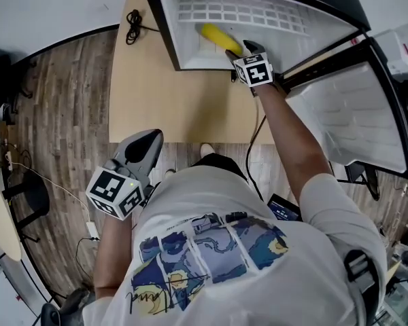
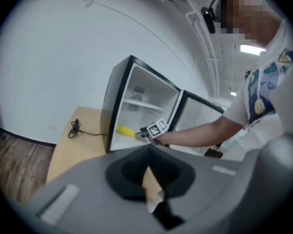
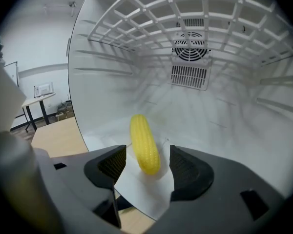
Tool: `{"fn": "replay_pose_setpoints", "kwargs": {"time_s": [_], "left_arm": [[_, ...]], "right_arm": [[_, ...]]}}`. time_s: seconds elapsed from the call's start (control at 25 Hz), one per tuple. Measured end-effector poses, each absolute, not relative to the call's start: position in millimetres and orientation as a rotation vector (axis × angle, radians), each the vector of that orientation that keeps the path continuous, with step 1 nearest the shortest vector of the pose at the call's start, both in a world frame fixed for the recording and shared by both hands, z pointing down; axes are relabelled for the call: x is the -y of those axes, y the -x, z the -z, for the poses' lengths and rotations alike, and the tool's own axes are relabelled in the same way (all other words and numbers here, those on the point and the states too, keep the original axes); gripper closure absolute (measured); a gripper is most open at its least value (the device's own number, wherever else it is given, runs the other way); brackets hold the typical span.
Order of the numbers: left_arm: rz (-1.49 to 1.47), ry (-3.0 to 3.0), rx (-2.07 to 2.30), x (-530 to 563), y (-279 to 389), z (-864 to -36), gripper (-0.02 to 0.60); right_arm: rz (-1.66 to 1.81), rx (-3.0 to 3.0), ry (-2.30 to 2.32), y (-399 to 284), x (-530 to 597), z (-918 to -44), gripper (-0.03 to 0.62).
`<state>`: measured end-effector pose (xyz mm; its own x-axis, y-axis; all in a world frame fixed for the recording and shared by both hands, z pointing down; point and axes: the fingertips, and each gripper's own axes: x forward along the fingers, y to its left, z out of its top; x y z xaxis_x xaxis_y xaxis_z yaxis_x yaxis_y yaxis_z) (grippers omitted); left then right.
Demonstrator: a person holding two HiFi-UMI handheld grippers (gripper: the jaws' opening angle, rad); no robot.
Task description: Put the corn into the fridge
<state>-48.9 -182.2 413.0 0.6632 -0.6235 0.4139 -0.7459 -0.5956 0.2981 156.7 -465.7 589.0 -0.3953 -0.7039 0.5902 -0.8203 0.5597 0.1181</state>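
Observation:
A yellow corn cob (image 1: 221, 38) lies on the white floor of the small open fridge (image 1: 170, 39), near its front edge. My right gripper (image 1: 243, 49) reaches into the fridge mouth just behind it. In the right gripper view the corn (image 3: 144, 144) points away from me, and its near end sits between the tips of my right gripper (image 3: 146, 162). The jaws stand wide and the pads (image 3: 112, 162) are clear of the cob. My left gripper (image 1: 149, 141) hangs close to my body over the table's near edge, with its jaws together and nothing in them.
The fridge stands on a light wooden table (image 1: 163, 94) with its door (image 1: 353, 114) swung open to the right. A wire shelf (image 3: 185, 13) spans the fridge above the corn. A black cable (image 1: 132, 26) lies coiled on the table to the left of the fridge.

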Motion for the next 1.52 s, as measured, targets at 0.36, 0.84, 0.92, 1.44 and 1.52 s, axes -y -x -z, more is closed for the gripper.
{"fn": "replay_pose_setpoints", "kwargs": {"time_s": [0.36, 0.84, 0.92, 1.44, 1.52], "left_arm": [[-0.348, -2.506, 0.995, 154.4, 68.7, -410.9, 0.572], [-0.353, -2.549, 0.944, 104.3, 119.9, -420.8, 0.572], [-0.348, -2.550, 0.942, 93.9, 129.2, -423.4, 0.572], [-0.418, -2.554, 0.823, 16.1, 181.9, -454.1, 0.572], [-0.418, -2.561, 0.793, 9.0, 179.7, -456.2, 0.572]], "right_arm": [[-0.285, 2.194, -1.348, -170.8, 391.3, -557.0, 0.344], [-0.475, 2.251, -1.519, -142.5, 215.8, -515.3, 0.576], [-0.477, 2.270, -1.495, -128.7, 184.7, -509.4, 0.580], [-0.484, 2.393, -1.348, -22.9, 34.6, -475.1, 0.582], [-0.465, 2.417, -1.311, -7.6, 24.1, -467.6, 0.583]]}}
